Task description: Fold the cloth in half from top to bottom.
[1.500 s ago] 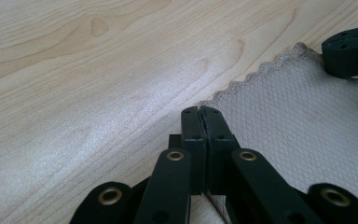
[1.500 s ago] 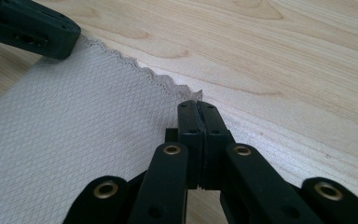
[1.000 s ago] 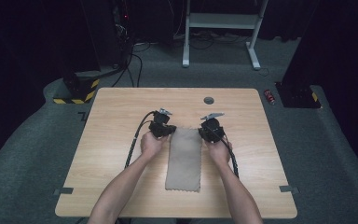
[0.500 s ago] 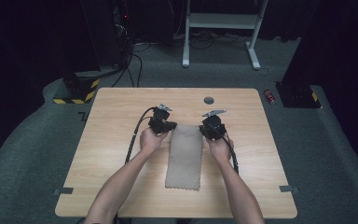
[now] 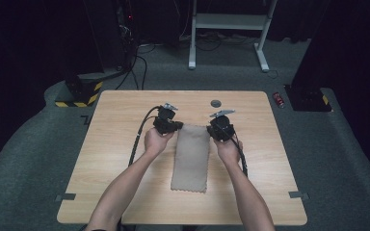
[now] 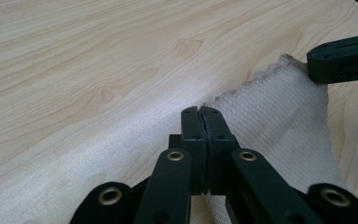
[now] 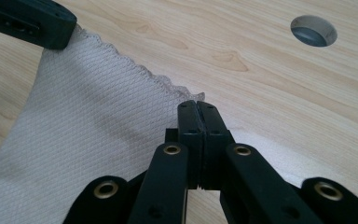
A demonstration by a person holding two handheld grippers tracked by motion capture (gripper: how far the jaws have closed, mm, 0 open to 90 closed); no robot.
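Observation:
A beige waffle-weave cloth [image 5: 191, 156] lies lengthwise on the wooden table [image 5: 115, 144], one short end far from the person. My left gripper [image 5: 177, 126] is shut on its far left corner, and the jaws [image 6: 200, 110] meet on the scalloped edge of the cloth [image 6: 279, 107]. My right gripper [image 5: 211, 129] is shut on the far right corner, its jaws [image 7: 197, 103] pinching the hem of the cloth [image 7: 84, 121]. Each gripper view shows the other gripper's black jaw at the cloth's opposite corner: the right gripper [image 6: 342, 63] and the left gripper [image 7: 28, 21].
A round cable hole [image 5: 215, 103] [image 7: 313, 30] sits in the table just beyond the right gripper. Black cables trail from both grippers along the forearms. On the floor beyond the table are a yellow-black striped base [image 5: 79, 91], a white stand [image 5: 226, 29] and a small red object [image 5: 279, 98].
Both grippers have shifted slightly away from the person, drawing the cloth's far edge with them. The cloth now reaches farther up the table.

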